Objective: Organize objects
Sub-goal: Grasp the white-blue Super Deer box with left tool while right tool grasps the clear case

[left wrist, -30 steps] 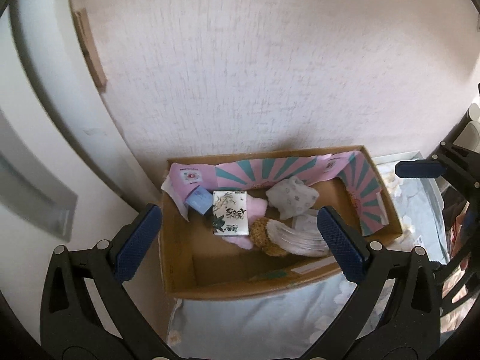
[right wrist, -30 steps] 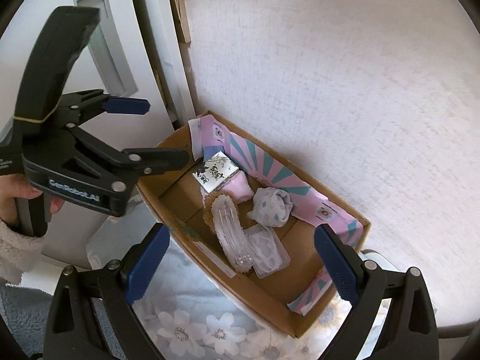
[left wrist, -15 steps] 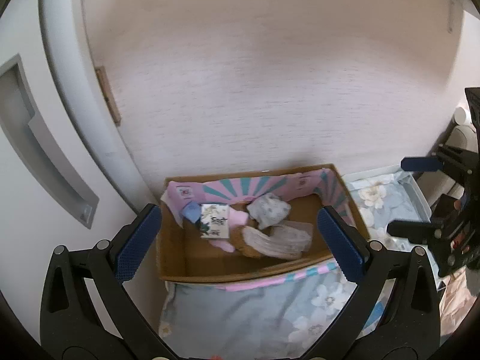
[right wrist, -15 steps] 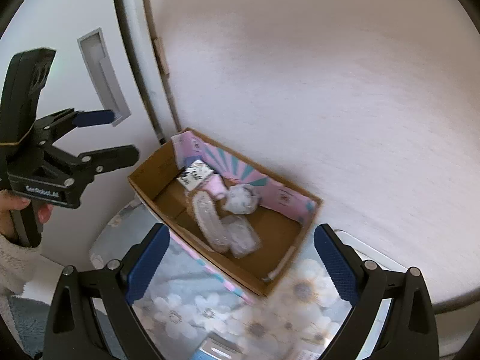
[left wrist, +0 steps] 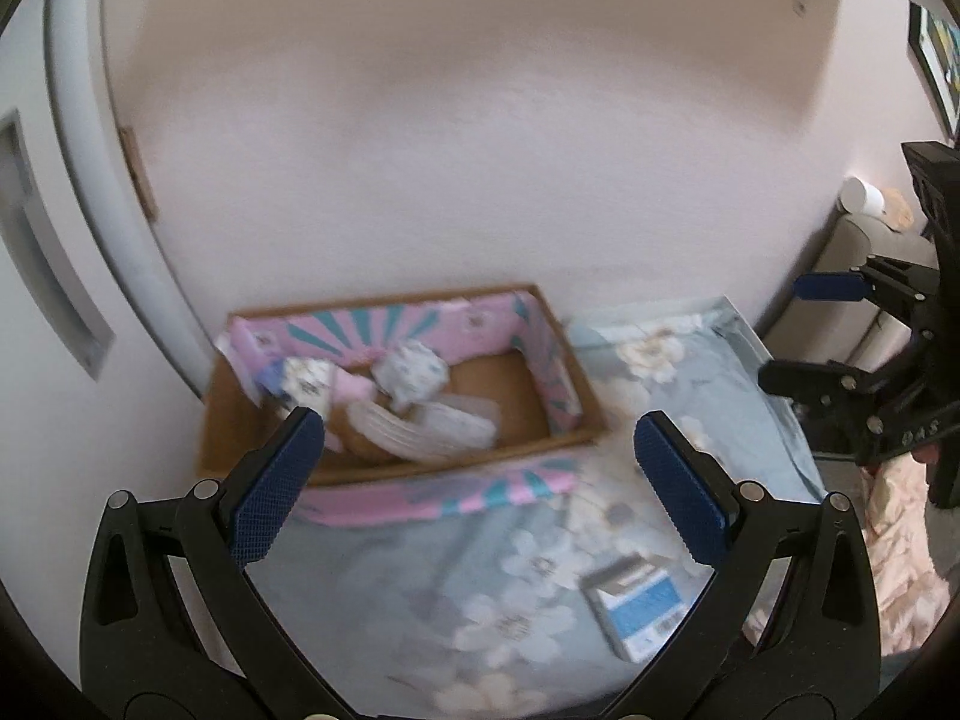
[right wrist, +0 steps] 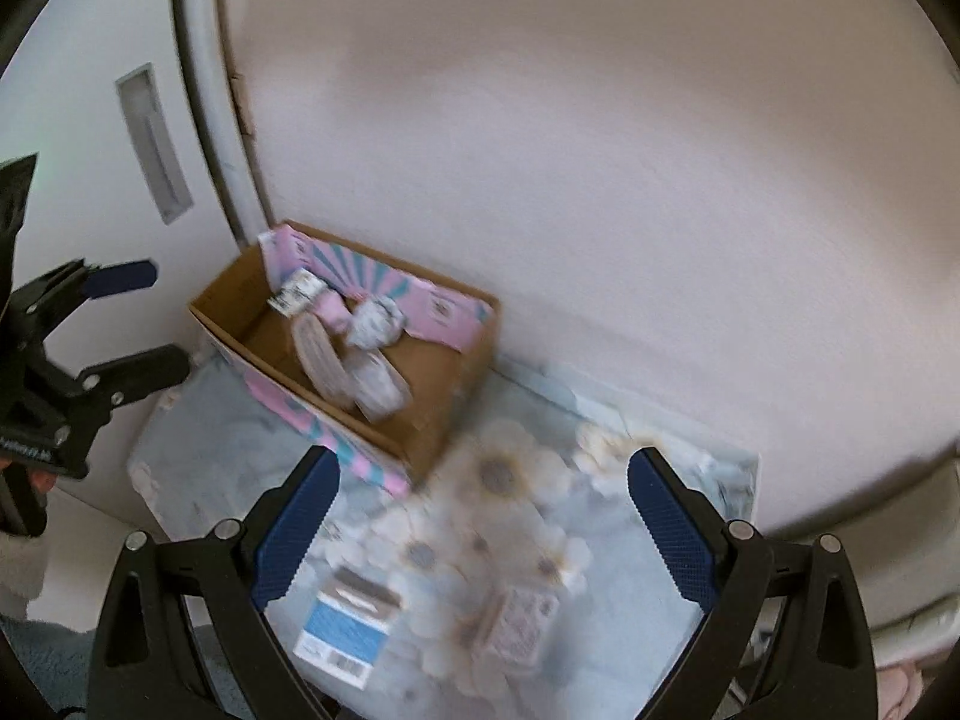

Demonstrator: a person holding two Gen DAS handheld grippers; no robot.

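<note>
A cardboard box point(left wrist: 573, 372) with pink and teal flaps stands against the wall on a floral cloth; it also shows in the right wrist view point(right wrist: 474, 354). Several small packets point(left wrist: 414, 414) lie inside it. A blue and white packet point(left wrist: 636, 606) lies on the cloth nearer me, also in the right wrist view point(right wrist: 345, 624), with a pale pinkish packet point(right wrist: 516, 630) beside it. My left gripper point(left wrist: 480, 480) is open and empty, held above the cloth. My right gripper point(right wrist: 480, 516) is open and empty, above the two loose packets.
The floral cloth point(left wrist: 420, 588) covers a low table by a pale wall point(left wrist: 480, 150). A white door with a recessed handle point(right wrist: 150, 144) stands at the left. A sofa arm with a white cup point(left wrist: 864, 198) is at the far right.
Both grippers have pulled back and up from the box. The box looks smaller, and the cloth with the two loose packets has come into view. The frames are motion-blurred.
</note>
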